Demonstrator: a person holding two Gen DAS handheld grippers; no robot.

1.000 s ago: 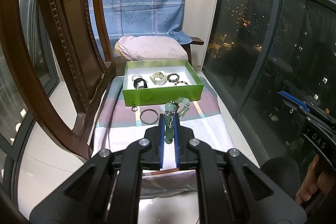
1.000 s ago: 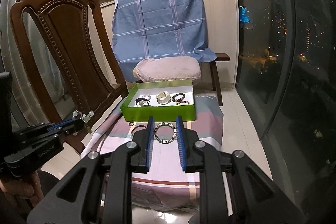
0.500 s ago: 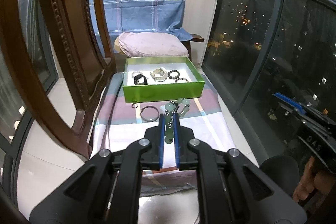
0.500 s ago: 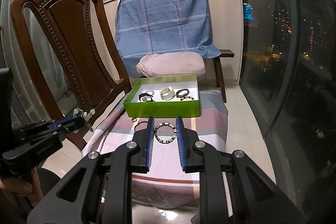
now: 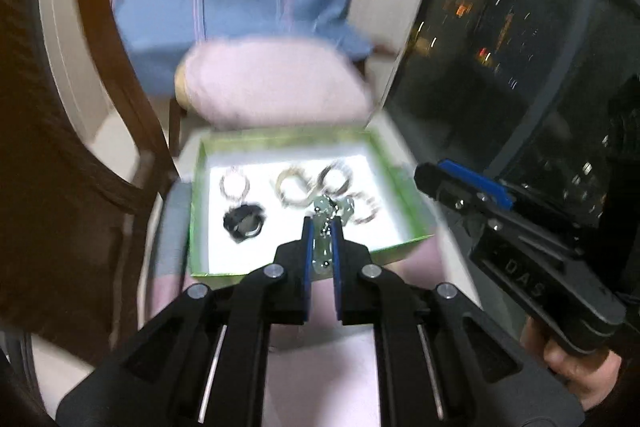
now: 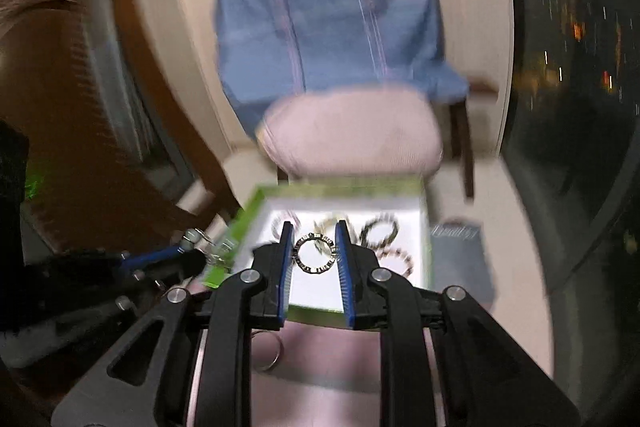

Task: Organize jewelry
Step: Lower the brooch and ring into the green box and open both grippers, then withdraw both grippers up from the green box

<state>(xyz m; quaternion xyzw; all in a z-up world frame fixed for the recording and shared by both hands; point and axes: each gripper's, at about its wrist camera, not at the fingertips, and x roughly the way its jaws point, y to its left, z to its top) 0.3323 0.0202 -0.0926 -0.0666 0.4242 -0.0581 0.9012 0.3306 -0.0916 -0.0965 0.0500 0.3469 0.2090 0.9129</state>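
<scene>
A green box point(image 5: 196, 227) with a white inside holds several bracelets and a black piece point(image 5: 243, 223). My left gripper point(image 5: 321, 227) is shut on a pale green bead bracelet point(image 5: 322, 259) and hovers over the box's near half. In the right wrist view my right gripper point(image 6: 314, 231) is shut on a black and silver ring bracelet point(image 6: 315, 253), held above the green box point(image 6: 244, 219). The left gripper point(image 6: 188, 255) shows at the left edge of that view, its beads beside the box wall. Both views are blurred by motion.
The box sits on a striped pink cloth point(image 5: 320, 363). A loose metal bangle point(image 6: 269, 351) lies on the cloth in front of the box. A carved wooden chair point(image 5: 52, 155) stands close on the left. A pink cushion point(image 6: 352, 131) and blue cloth point(image 6: 320, 11) lie behind. Dark windows are at right.
Both grippers have swept forward with their bracelets, from well short of the cloth to right over the green box. The box now looms large in both views.
</scene>
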